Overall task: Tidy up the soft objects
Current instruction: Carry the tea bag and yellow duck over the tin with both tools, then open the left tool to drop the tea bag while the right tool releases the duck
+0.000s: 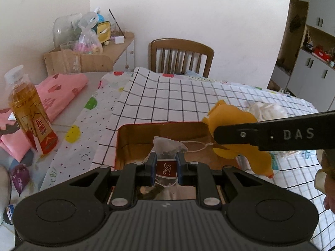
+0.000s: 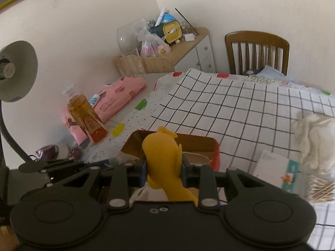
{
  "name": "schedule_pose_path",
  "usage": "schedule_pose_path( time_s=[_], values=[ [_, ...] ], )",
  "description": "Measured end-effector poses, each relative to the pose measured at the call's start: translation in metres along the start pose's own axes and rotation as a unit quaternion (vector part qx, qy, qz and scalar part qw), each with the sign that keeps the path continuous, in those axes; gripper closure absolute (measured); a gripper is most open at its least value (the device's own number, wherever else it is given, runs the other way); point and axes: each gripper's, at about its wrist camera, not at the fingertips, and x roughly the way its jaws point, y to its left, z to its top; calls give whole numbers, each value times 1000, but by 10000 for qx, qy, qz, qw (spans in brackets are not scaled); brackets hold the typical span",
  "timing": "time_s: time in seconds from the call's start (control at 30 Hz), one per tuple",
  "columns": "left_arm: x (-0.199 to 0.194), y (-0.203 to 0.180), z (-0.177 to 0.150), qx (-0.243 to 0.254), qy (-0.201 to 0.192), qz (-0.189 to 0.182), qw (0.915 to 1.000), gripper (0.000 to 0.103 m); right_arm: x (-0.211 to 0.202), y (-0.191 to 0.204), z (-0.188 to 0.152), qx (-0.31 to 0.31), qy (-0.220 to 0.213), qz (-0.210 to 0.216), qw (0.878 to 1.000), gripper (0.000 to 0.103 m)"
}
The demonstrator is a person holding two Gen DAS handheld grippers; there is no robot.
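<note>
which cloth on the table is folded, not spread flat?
The pink cloth behind the tea bottle: it lies folded in a thick bundle, while the grid-pattern cloth and dotted cloth lie flat.

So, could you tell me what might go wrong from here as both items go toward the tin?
The left gripper pinches the tea bag by its paper label only, so it may slip or tear. Its string trails inside the red tin and could snag the yellow rubber toy in the right gripper. Both grippers crowd the same tin and may collide.
</note>
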Motion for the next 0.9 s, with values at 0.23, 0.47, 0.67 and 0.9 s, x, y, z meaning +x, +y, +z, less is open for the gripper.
schedule_pose_path(
  time_s=[0.23,0.47,0.67,0.9],
  values=[
    [20,9,-1,-84,221,68,9997,85,32,-7,2,206,88,-55,9997,74],
    [39,6,-8,20,506,-34,9987,85,56,-20,-6,300,409,-162,9986,73],
    [51,4,-11,26,694,-90,9975,85,65,-17,-11,31,579,-222,9981,71],
    [56,3,-11,18,782,-140,9968,85,76,-17,-13,6,756,-182,9970,68]
  ],
)
